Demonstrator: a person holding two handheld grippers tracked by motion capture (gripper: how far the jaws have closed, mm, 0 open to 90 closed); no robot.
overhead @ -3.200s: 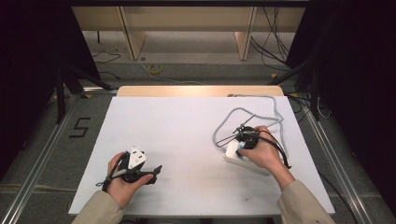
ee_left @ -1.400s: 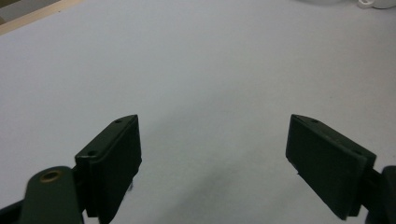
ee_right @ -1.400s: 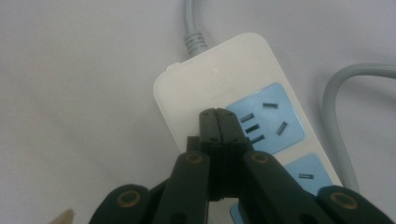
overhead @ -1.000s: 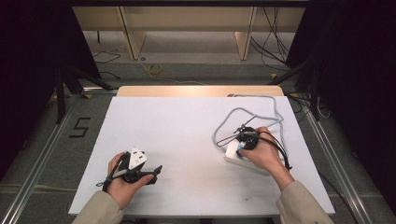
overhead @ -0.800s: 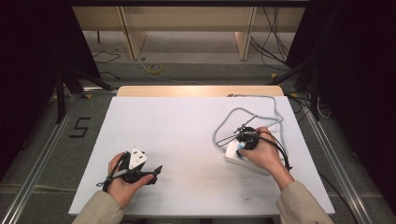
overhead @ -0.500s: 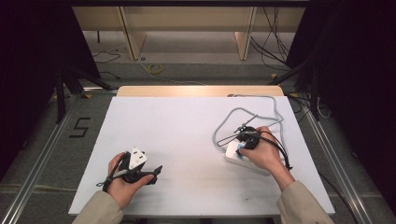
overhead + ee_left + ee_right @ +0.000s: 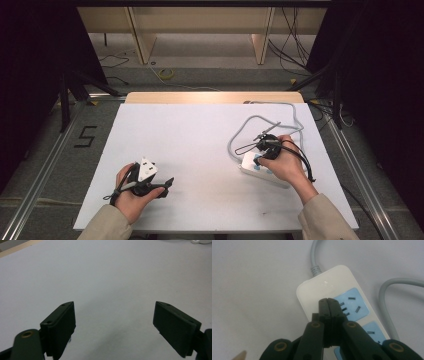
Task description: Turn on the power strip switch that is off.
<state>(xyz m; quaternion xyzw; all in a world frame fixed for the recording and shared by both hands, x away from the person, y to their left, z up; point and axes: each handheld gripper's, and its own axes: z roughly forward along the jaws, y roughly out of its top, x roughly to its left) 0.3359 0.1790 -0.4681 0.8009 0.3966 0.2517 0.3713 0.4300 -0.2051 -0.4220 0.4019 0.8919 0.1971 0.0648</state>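
A white power strip (image 7: 324, 287) with light-blue socket faces (image 7: 354, 303) lies flat on the white table, and a grey cable (image 7: 314, 255) leaves its far end. My right gripper (image 7: 328, 302) is shut with nothing between its jaws, its tips over the strip beside the first socket; I cannot tell whether they touch it. In the high view the right gripper (image 7: 260, 156) sits over the strip (image 7: 248, 162) at the right of the table. My left gripper (image 7: 115, 308) is wide open over bare table, and it (image 7: 165, 184) is held low near the front left edge.
The grey cable (image 7: 250, 125) loops across the table behind the right hand and runs off the far right corner. The table (image 7: 200, 135) has a wooden far edge. Shelving legs and loose wires stand on the floor beyond it.
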